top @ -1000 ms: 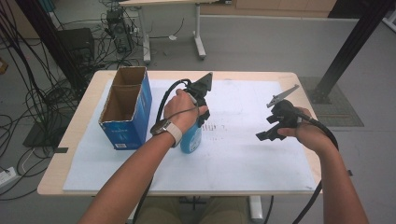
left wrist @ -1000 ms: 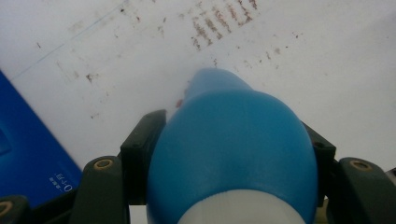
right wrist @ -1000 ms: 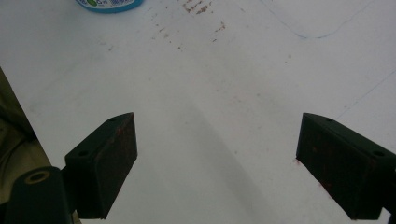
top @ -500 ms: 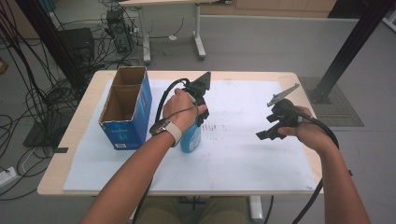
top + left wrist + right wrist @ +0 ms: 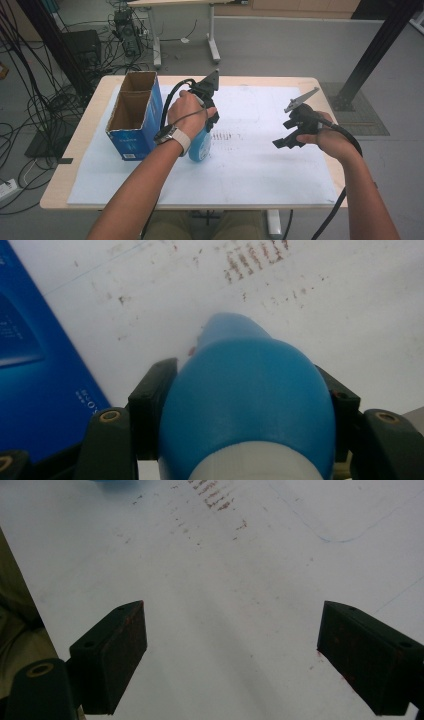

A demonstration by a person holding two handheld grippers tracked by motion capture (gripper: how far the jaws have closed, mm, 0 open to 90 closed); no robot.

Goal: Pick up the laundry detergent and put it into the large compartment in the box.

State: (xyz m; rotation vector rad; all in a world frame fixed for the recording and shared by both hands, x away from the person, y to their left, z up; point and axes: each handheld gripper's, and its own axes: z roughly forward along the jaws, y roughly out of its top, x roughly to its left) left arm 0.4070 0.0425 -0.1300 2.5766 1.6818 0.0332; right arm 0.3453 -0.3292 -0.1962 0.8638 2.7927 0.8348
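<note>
A: High view? 
B: The left gripper [image 5: 207,125] clamps the bottle [image 5: 201,145], just right of the box [image 5: 135,117]. The right gripper [image 5: 290,137] is over free sheet [image 5: 260,165], near the right edge.

A: Left gripper view? 
B: Jaws press both bottle [image 5: 245,395] sides.

A: Right gripper view? 
B: Jaws wide apart, nothing between.

Light wood counter [image 5: 65,165] under a white sheet [image 5: 260,165], the sheet smudged with brownish marks near the middle. Grey floor [image 5: 280,50] all round, evenly lit. Beyond the far edge, a second table's white legs [image 5: 214,45]. Off the far left corner, a dark box [image 5: 82,47] and tangled black cables [image 5: 30,115]. Off the left near corner, a white power strip [image 5: 7,189]. Off the far right corner, a black slanted post [image 5: 372,55] on a dark mat [image 5: 370,117].
</note>
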